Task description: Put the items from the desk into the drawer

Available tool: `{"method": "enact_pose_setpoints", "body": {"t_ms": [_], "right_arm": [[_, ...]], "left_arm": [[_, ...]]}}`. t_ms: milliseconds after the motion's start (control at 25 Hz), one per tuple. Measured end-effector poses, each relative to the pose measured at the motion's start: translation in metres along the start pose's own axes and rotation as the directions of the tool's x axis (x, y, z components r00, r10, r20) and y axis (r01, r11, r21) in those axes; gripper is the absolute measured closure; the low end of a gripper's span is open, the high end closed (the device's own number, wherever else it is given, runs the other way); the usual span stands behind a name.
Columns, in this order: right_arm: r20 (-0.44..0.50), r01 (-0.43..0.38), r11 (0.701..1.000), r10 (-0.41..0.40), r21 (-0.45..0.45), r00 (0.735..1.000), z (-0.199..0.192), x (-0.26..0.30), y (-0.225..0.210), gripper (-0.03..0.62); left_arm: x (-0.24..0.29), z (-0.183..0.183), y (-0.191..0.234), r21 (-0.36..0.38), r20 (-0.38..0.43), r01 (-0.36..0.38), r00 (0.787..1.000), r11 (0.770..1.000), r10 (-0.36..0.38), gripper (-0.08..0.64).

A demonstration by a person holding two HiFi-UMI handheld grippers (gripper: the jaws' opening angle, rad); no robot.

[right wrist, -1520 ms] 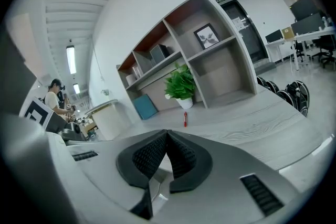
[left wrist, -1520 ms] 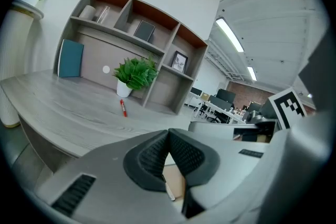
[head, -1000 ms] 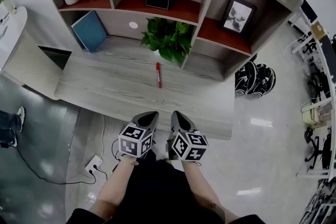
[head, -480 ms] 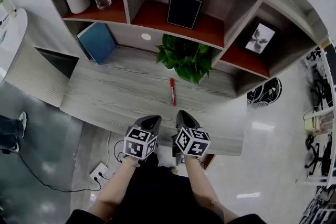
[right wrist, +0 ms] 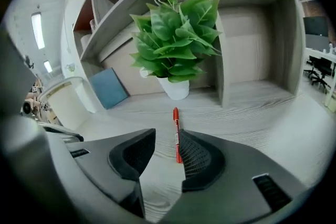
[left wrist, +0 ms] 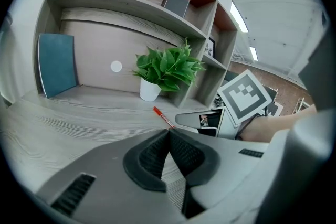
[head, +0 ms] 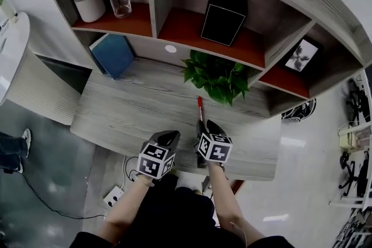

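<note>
Red pen (right wrist: 176, 123) between just-opened right tongs (right wrist: 166, 139)

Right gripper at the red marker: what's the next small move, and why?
Probably ease the right gripper slightly forward and down, centring the red marker between its jaws before closing. Its jaws have just been opening and stand apart; the marker lies loose on the desk, its near end in the gap beside one jaw, ungripped.

The head view's left edge is cutting off a person's leg (head: 7, 143); print on the pen (right wrist: 176, 128) is showing too small to read.
</note>
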State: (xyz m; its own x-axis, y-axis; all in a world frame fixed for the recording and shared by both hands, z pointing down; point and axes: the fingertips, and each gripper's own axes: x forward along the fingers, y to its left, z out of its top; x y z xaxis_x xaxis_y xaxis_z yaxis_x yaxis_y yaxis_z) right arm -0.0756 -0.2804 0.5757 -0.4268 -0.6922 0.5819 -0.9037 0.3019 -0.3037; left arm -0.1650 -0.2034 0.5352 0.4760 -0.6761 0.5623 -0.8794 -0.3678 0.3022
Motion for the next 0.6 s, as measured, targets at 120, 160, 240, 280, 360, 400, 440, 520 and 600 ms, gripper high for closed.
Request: {"method": "enact_pose_setpoints", "body": {"t_ms": [120, 160, 240, 280, 360, 400, 440, 520, 600], "right_arm": [[-0.035, 0.021, 1.0, -0.022, -0.014, 0.999, -0.002, 0.014, -0.005, 0.46], [-0.045, 0.027, 0.999, -0.028, -0.02, 0.999, -0.003, 0.018, -0.006, 0.46], [-0.064, 0.038, 0.998, -0.04, -0.04, 0.997, -0.003, 0.027, -0.01, 0.462], [-0.073, 0.043, 0.998, -0.047, -0.052, 0.996, -0.003, 0.032, -0.011, 0.462], [-0.086, 0.055, 0.996, -0.061, -0.076, 0.994, -0.003, 0.041, -0.015, 0.462], [-0.092, 0.06, 0.994, -0.068, -0.088, 0.993, -0.002, 0.045, -0.017, 0.462], [-0.099, 0.065, 0.993, -0.075, -0.101, 0.992, -0.002, 0.048, -0.019, 0.462], [-0.114, 0.069, 0.99, -0.083, -0.124, 0.99, -0.002, 0.054, -0.02, 0.462], [-0.136, 0.067, 0.987, -0.087, -0.143, 0.987, -0.004, 0.059, -0.018, 0.462]], "left_arm": [[0.001, 0.002, 0.008, 0.0, -0.003, 0.002, 1.0, 1.0, -0.002, 0.535], [0.001, 0.002, 0.01, -0.001, -0.001, 0.002, 1.0, 1.0, -0.002, 0.535], [0.0, 0.004, 0.014, -0.008, 0.004, 0.0, 1.0, 1.0, 0.0, 0.535], [0.0, 0.004, 0.017, -0.012, 0.006, -0.002, 1.0, 1.0, 0.002, 0.535], [-0.001, 0.004, 0.022, -0.019, 0.008, -0.007, 1.0, 1.0, 0.007, 0.534], [-0.002, 0.004, 0.025, -0.024, 0.009, -0.01, 1.0, 1.0, 0.011, 0.535], [-0.002, 0.004, 0.027, -0.029, 0.01, -0.014, 1.0, 0.999, 0.014, 0.534], [-0.003, 0.004, 0.032, -0.038, 0.013, -0.02, 1.0, 0.999, 0.021, 0.535], [-0.003, 0.005, 0.035, -0.044, 0.016, -0.024, 1.0, 0.999, 0.025, 0.535]]}}
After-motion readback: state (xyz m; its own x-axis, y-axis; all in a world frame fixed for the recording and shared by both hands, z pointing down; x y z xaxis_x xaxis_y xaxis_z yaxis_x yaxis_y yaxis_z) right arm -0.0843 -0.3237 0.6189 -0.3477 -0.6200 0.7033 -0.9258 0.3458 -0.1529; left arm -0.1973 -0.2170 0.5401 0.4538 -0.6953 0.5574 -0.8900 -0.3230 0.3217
